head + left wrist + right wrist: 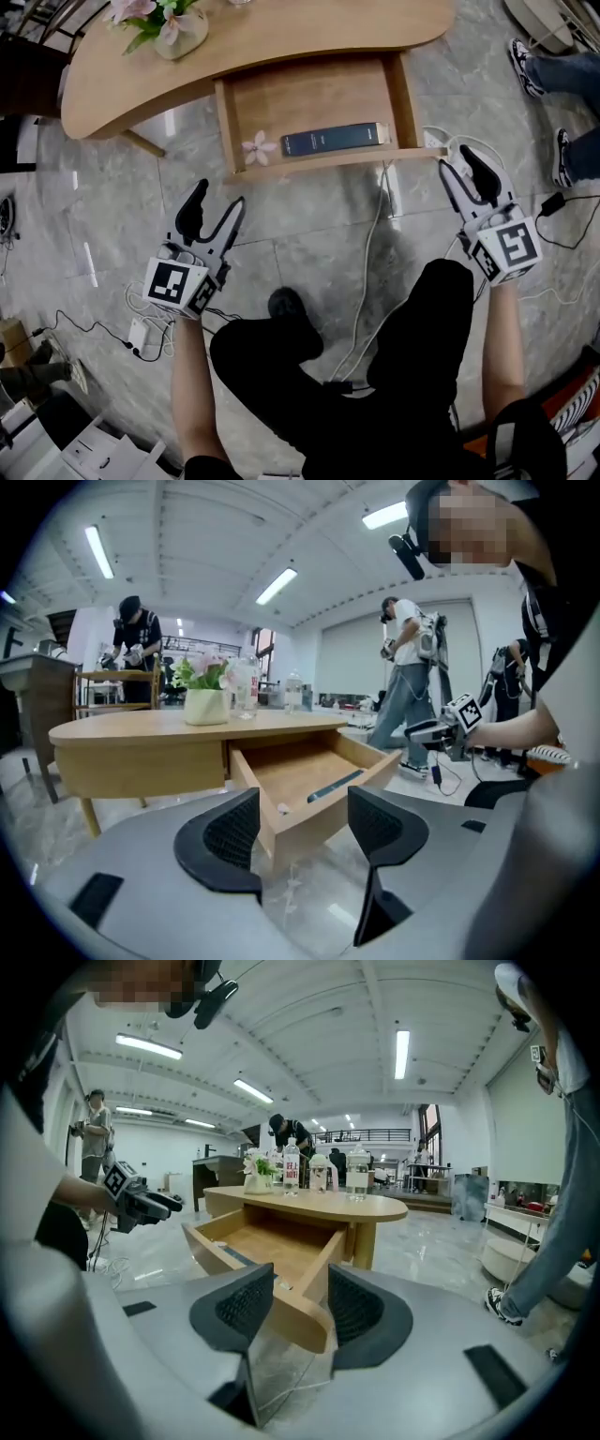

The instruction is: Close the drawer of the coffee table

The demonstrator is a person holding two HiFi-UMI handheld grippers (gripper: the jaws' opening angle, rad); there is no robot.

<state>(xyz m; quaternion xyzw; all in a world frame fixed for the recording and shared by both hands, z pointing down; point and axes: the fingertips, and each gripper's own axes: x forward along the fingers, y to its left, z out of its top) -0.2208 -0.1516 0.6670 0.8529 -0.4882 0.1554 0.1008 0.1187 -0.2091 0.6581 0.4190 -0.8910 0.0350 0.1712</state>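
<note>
The wooden coffee table (281, 37) stands at the top of the head view with its drawer (319, 161) pulled out toward me. Inside lie a dark blue book (336, 139) and a small pink flower (258, 146). My left gripper (217, 197) hangs open below the drawer's left front corner, apart from it. My right gripper (457, 161) is open too, just right of the drawer's right front corner. In the left gripper view the drawer (300, 775) shows between the open jaws of the gripper (300, 832). The right gripper (300, 1307) frames the drawer's (272, 1246) other corner.
A vase of flowers (173, 23) sits on the tabletop. White cables (375, 244) and a power strip (141, 333) lie on the tiled floor. My legs fill the lower middle. Another person's shoes (525, 66) are at the right; other people stand in the background.
</note>
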